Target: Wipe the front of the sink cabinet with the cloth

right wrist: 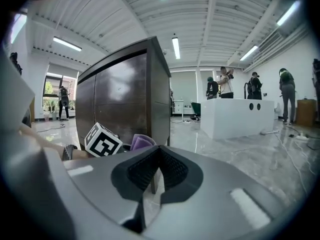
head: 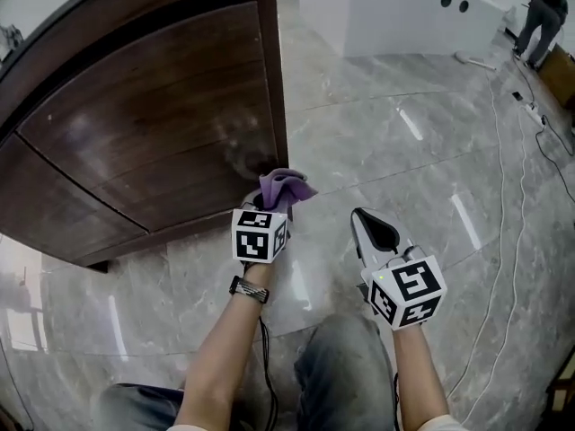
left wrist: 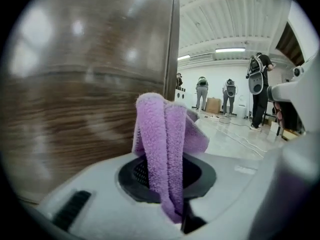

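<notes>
Purple cloth (left wrist: pixel 165 144), one, tight in left claw (head: pixel 269 202) near cabinet (head: pixel 153 124); right claw (right wrist: pixel 159 154) closed.

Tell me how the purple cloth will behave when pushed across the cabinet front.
Probably floppy: the cloth bunches in loose folds above the left tool clamping it. Likely light, since its fuzzy pile looks soft. It should drag rather than slip on the cabinet.
</notes>
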